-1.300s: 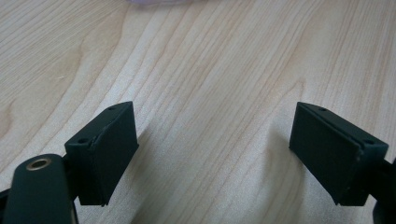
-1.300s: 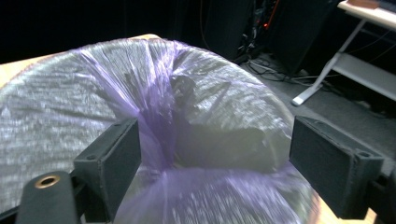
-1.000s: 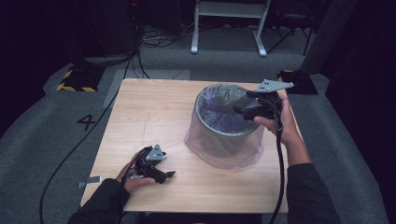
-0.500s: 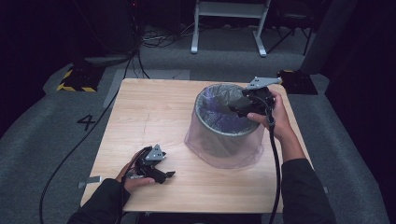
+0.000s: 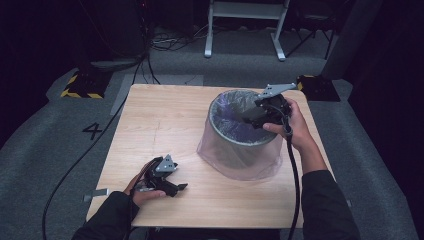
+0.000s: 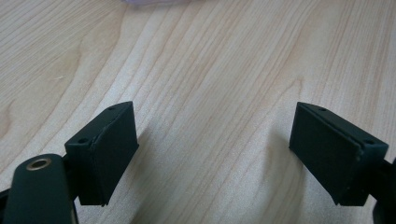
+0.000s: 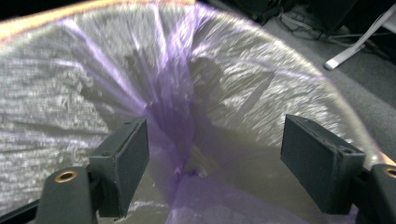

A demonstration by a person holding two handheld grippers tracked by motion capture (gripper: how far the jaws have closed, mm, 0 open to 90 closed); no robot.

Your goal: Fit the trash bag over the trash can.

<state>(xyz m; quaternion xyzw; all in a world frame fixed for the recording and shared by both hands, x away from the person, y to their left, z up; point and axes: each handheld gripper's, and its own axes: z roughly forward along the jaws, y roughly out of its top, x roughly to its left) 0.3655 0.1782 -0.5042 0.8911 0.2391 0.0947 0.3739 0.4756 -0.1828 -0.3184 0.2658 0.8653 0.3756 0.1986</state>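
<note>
Purple plastic liner lining grey bin, right gripper fingers released inside, left gripper fingers released.

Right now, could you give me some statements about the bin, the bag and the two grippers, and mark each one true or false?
1. The bin stands on the wooden table. True.
2. The bin is lined with a black bag. False: the bag is thin, clear and purple-tinted, and it hangs over the outside of the bin.
3. The right gripper is at the bin's open top. True: its jaws reach inside, over the bag.
4. The right gripper is shut on the bag. False: its jaws stand wide apart, with bag folds between them but not pressed.
5. The left gripper holds a bottle. False: its jaws are open, with bare table between them.
</note>
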